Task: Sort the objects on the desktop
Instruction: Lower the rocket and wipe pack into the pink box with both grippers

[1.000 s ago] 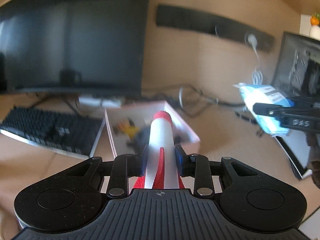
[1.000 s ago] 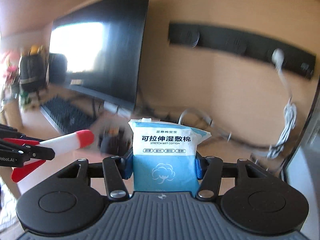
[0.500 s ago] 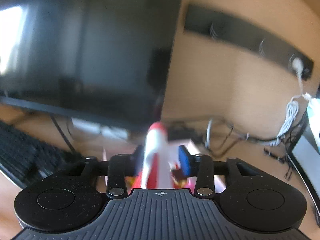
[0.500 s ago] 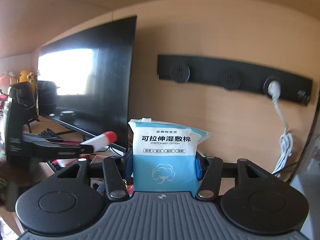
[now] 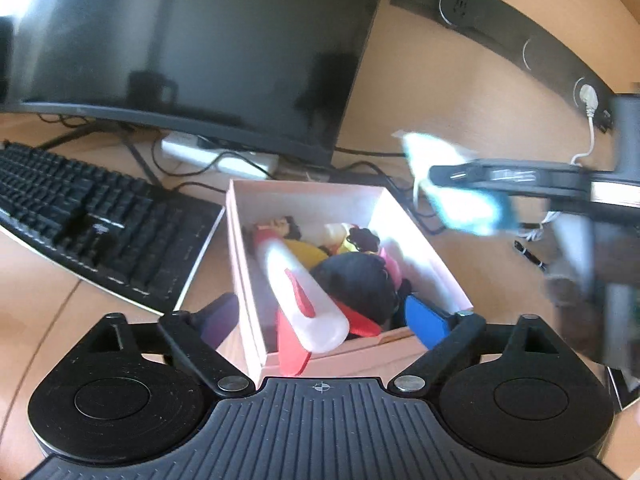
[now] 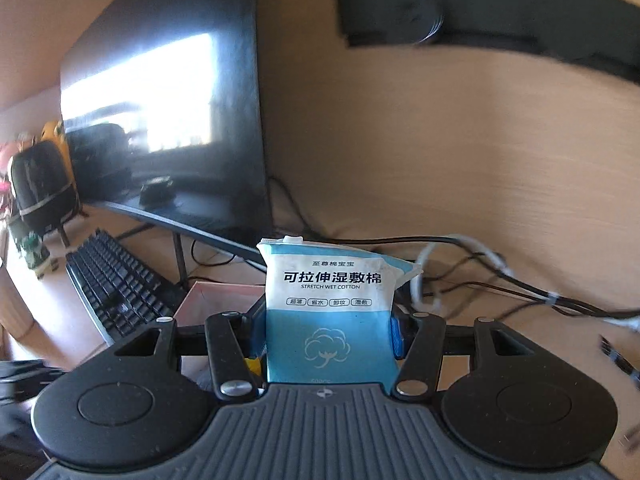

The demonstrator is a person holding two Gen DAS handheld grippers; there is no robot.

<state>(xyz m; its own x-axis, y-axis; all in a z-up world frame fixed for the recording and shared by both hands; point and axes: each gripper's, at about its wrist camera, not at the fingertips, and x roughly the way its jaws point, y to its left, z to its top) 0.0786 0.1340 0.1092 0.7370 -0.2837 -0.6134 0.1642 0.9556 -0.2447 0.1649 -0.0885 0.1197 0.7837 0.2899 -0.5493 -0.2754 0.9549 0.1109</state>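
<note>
The left gripper (image 5: pixel 324 320) is opening over the pink box (image 5: pixel 308 196) — the rocket toy (image 5: pixel 300 296) is released inside; the cotton pack (image 6: pixel 332 320) is gripped by the right gripper (image 6: pixel 328 340).

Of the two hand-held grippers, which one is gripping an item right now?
The right hand-held gripper: its pads clamp the blue-and-white cotton pad packet. The left hand-held gripper is opening, and the red-and-white toy rocket lies loose in the pink box.

one monitor (image 5: pixel 192 48), one keyboard (image 5: pixel 96 220), one box (image 5: pixel 416 240)
</note>
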